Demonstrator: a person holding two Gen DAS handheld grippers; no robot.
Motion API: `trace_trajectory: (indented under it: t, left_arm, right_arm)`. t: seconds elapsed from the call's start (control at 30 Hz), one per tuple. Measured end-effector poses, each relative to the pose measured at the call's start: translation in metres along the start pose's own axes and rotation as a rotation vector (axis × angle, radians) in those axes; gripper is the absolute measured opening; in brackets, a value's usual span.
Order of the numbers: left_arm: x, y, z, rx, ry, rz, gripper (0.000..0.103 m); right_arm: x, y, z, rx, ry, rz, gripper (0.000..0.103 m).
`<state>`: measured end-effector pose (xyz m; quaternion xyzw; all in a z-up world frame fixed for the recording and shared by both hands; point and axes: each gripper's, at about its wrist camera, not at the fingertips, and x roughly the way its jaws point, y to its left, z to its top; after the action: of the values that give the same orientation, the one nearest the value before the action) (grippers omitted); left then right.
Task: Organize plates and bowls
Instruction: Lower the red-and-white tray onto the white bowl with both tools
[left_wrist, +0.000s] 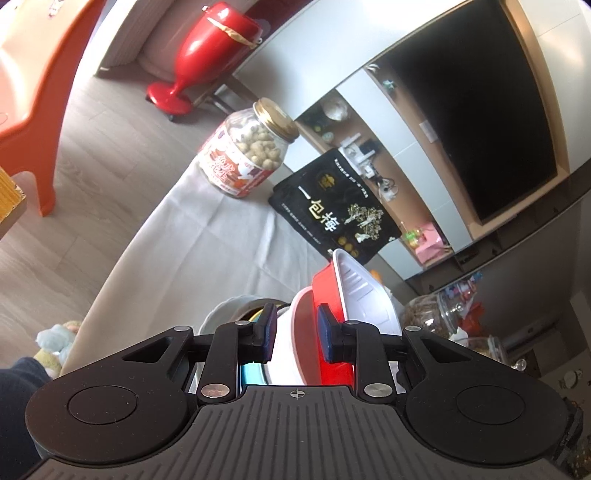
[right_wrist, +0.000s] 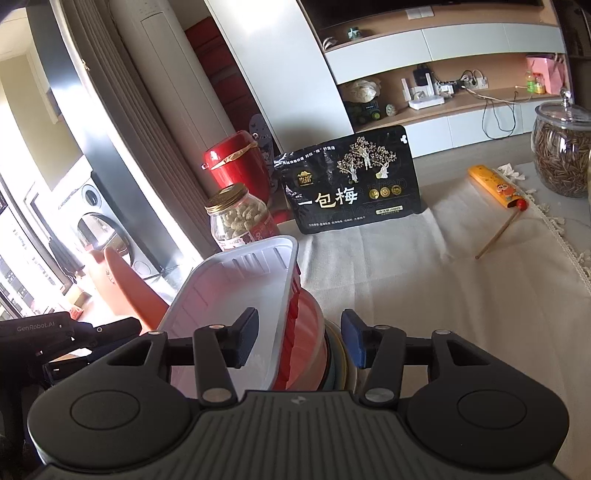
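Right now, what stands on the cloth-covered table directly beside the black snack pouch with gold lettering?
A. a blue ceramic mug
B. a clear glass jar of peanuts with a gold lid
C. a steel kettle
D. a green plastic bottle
B: in the right wrist view the clear glass jar of peanuts with a gold lid stands just left of the black snack pouch on the cloth-covered table.

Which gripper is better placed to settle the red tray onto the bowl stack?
Likely right: the right gripper is open and straddles the tilted red tray and the bowl stack. The left gripper sits at the stack's side.
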<state>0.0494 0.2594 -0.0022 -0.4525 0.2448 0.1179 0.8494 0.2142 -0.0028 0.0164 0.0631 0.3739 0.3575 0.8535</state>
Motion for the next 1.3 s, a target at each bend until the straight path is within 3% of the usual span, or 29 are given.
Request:
trace_trajectory:
  t: [0.13, 0.33, 0.5, 0.67, 0.77, 1.3]
  left_arm:
    - [0.008, 0.004, -0.002, -0.010, 0.037, -0.006, 0.026]
    - [0.008, 0.002, -0.007, -0.003, 0.041, -0.014, 0.026]
    - [-0.007, -0.011, -0.008, 0.045, -0.007, -0.056, 0.026]
    - [-0.004, -0.028, -0.014, 0.097, 0.027, -0.112, 0.026]
    - [0.000, -0.031, -0.020, 0.111, 0.055, -0.107, 0.026]
    - [-0.001, -0.026, -0.030, 0.130, 0.093, -0.059, 0.026]
  right_arm:
    - [0.011, 0.003, -0.008, 0.013, 0.056, 0.038, 0.049]
    - [0.009, 0.012, -0.012, -0.029, 0.042, 0.031, 0.051]
    - [-0.004, 0.015, -0.012, -0.063, -0.032, -0.003, 0.051]
    - [-0.012, 0.022, -0.013, -0.096, -0.053, 0.031, 0.049]
    - [-0.012, 0.029, -0.018, -0.139, -0.042, 0.045, 0.044]
    - [-0.014, 0.038, -0.032, -0.179, -0.006, 0.050, 0.043]
